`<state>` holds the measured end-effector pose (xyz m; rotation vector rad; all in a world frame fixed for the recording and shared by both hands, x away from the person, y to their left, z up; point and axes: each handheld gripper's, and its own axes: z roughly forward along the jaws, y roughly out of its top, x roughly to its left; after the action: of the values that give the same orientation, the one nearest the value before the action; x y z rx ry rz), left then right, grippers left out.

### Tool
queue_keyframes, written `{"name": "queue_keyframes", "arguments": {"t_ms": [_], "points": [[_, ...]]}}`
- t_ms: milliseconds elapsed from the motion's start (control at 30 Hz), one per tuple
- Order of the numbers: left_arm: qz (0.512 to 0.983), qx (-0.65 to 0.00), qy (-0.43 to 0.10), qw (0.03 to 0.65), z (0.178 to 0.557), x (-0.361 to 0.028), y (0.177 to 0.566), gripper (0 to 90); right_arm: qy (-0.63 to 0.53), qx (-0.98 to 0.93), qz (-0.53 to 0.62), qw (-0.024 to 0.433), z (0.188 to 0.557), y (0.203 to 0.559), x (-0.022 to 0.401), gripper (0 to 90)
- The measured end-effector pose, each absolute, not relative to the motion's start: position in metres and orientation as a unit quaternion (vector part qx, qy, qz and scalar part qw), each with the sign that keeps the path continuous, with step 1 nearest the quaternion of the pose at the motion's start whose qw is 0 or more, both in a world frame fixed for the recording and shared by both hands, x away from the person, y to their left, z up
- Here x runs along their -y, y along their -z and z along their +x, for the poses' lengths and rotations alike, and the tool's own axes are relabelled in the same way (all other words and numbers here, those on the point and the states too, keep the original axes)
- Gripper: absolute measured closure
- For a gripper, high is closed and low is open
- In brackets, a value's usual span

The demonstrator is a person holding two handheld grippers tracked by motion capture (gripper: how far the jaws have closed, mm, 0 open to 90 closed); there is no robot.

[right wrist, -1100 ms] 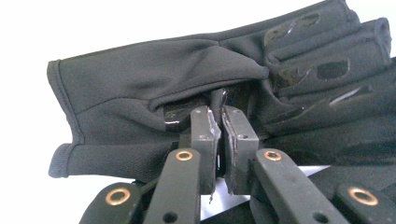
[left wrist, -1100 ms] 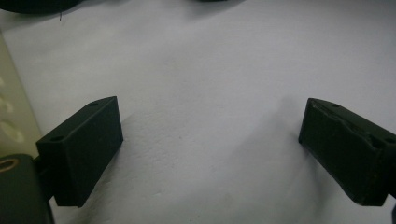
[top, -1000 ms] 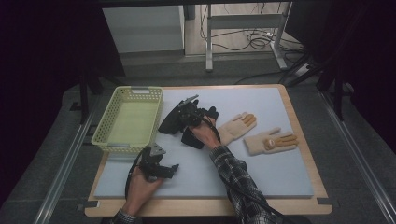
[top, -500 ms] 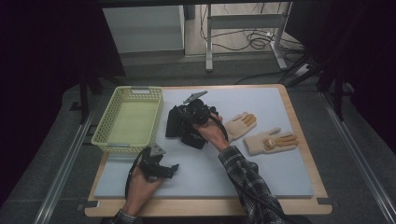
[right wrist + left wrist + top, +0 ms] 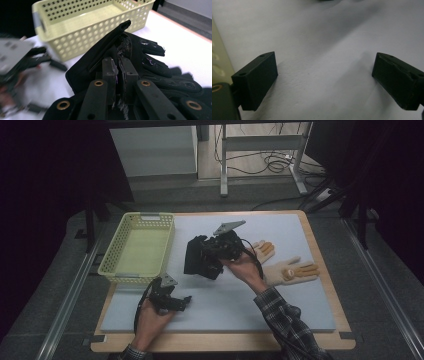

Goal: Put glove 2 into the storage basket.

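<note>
Pale grey matting covers the wooden surface [image 5: 280, 312], with a yellow basket [image 5: 137, 247] at about ten o'clock and two tan gloves [image 5: 290, 270] at three o'clock. The right gripper [image 5: 200, 262] has its fingers [image 5: 110, 67] pinched nearly shut on a black glove [image 5: 195, 259], which hangs from them near the centre, just beside the basket's right wall. In the right gripper view the cuff fold sits squeezed between the pads while the glove's fingers trail off toward four o'clock. To do this well, I judge the glove should clear the rim before it goes over the basket. The left gripper [image 5: 186, 301] rests at seven o'clock, fingers wide apart, holding nothing.
</note>
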<state>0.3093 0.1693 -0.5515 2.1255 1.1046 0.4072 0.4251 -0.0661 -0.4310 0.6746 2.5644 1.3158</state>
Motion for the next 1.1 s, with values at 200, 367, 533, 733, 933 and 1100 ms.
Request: {"name": "queue_keyframes", "arguments": {"t_ms": [200,367,533,733,933,1100], "points": [[0.818,-0.429,-0.157,0.35,0.309,-0.169,0.552,6.4,-0.446,-0.867,0.209,0.078,0.393,0.437,0.095,83.2],[0.818,-0.428,-0.157,0.35,0.309,-0.169,0.552,6.4,-0.455,-0.866,0.198,0.064,0.363,0.446,0.124,83.1],[0.817,-0.43,-0.156,0.351,0.309,-0.169,0.552,6.4,-0.448,-0.873,0.187,0.052,0.337,0.46,0.145,83.0],[0.818,-0.429,-0.156,0.35,0.309,-0.169,0.552,6.4,-0.413,-0.886,0.208,0.021,0.322,0.501,0.164,64.1],[0.818,-0.429,-0.156,0.349,0.309,-0.169,0.552,6.4,-0.42,-0.867,0.263,0.063,0.325,0.501,0.193,57.6],[0.818,-0.429,-0.156,0.349,0.309,-0.169,0.552,6.4,-0.396,-0.865,0.297,0.088,0.33,0.508,0.205,71.3]]}}
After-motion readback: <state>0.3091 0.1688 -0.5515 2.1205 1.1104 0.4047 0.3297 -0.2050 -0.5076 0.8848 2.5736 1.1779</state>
